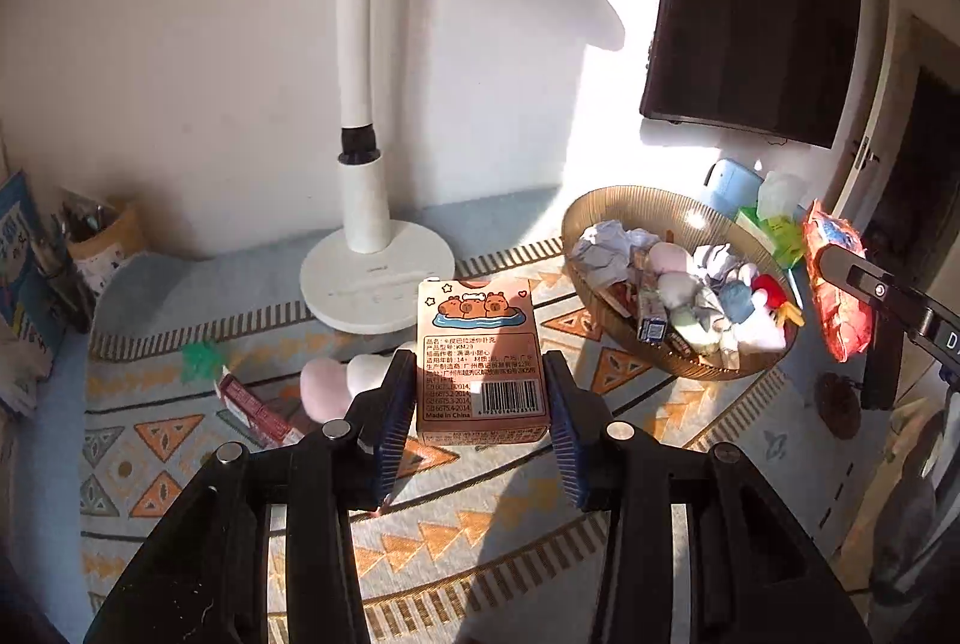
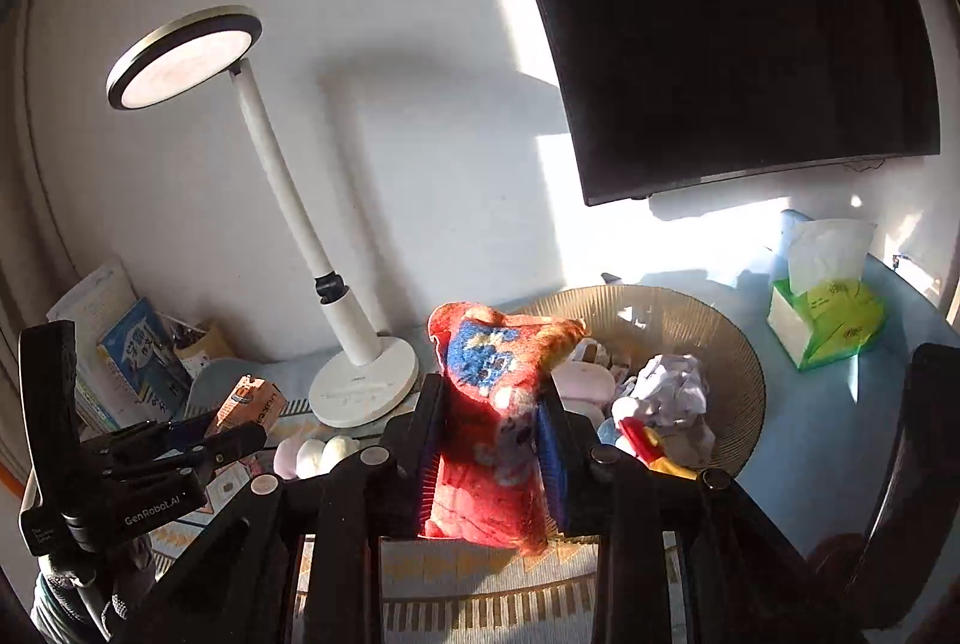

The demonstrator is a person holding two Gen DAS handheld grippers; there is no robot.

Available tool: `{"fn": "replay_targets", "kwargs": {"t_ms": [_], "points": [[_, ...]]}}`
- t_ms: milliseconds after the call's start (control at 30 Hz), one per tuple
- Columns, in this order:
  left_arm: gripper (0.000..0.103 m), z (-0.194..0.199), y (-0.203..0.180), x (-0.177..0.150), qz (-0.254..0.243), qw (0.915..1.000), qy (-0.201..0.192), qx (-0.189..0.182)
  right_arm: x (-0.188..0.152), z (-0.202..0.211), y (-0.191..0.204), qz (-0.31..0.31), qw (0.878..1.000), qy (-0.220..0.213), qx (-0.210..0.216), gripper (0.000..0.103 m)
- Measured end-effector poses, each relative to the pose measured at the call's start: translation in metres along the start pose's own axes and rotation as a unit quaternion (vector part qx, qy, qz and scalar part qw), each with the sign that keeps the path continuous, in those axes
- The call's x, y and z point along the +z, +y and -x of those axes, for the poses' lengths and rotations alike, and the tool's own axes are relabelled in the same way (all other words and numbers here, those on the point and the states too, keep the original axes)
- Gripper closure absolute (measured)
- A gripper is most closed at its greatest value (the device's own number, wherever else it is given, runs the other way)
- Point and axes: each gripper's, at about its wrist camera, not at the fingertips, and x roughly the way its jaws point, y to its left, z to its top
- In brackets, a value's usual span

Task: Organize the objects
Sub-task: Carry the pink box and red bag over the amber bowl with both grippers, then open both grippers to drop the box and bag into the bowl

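Orange card box: a small carton [image 1: 483, 362] printed with two capybaras, clamped between the fingers [image 1: 396, 404] of the left gripper [image 1: 483, 404], lifted clear of the patterned mat [image 1: 510, 524].
Box axis: long axis runs straight away from the left wrist camera, in line with the fingers; picture end far, barcode end near; printed back face up.
Left fingers: blue ribbed pads press on both long sides of the box, gripping it.
Red pouch: a crinkled red and blue soft packet [image 2: 492, 422], pinched between the fingers [image 2: 429, 440] of the right gripper [image 2: 492, 440].
Pouch axis: long axis also runs forward along the fingers, its far end sticking up and out past the tips, its near end hanging behind the pads.
Right fingers: closed tight on the pouch, squeezing its middle.
Basket: a round ribbed amber bowl [image 1: 606, 206] on the worktop, just beyond and right of both grippers, holding crumpled paper [image 1: 603, 248], plush toys and small packets.
Left on the mat: a pink and white plush [image 1: 336, 389], a dark red packet [image 1: 252, 404] and a green star [image 1: 198, 359], near the left fingers.
Lamp: a white desk lamp [image 1: 375, 278] behind the box.
Tissue box: green [image 2: 828, 326], well right of the basket.
Wall: a dark screen [image 2: 750, 14] hangs above.
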Motion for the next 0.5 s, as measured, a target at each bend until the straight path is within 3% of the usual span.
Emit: {"fn": "replay_targets", "kwargs": {"t_ms": [133, 233, 400, 500], "points": [[0.064, -0.047, -0.048, 0.05, -0.019, 0.9992, 0.004, -0.035, 0.032, -0.038, -0.036, -0.02, 0.999, 0.012, -0.044, 0.075], [0.064, -0.085, -0.07, 0.072, -0.006, 0.9984, 0.014, -0.054, 0.044, -0.069, -0.054, -0.027, 0.997, 0.034, -0.067, 0.075], [0.063, -0.125, -0.099, 0.09, -0.012, 0.9991, 0.003, -0.041, 0.058, -0.109, -0.07, -0.011, 0.993, 0.057, -0.102, 0.072], [0.039, -0.132, -0.108, 0.099, -0.026, 0.9981, -0.007, -0.056, 0.061, -0.112, -0.081, -0.022, 0.992, 0.061, -0.111, 0.072]]}}
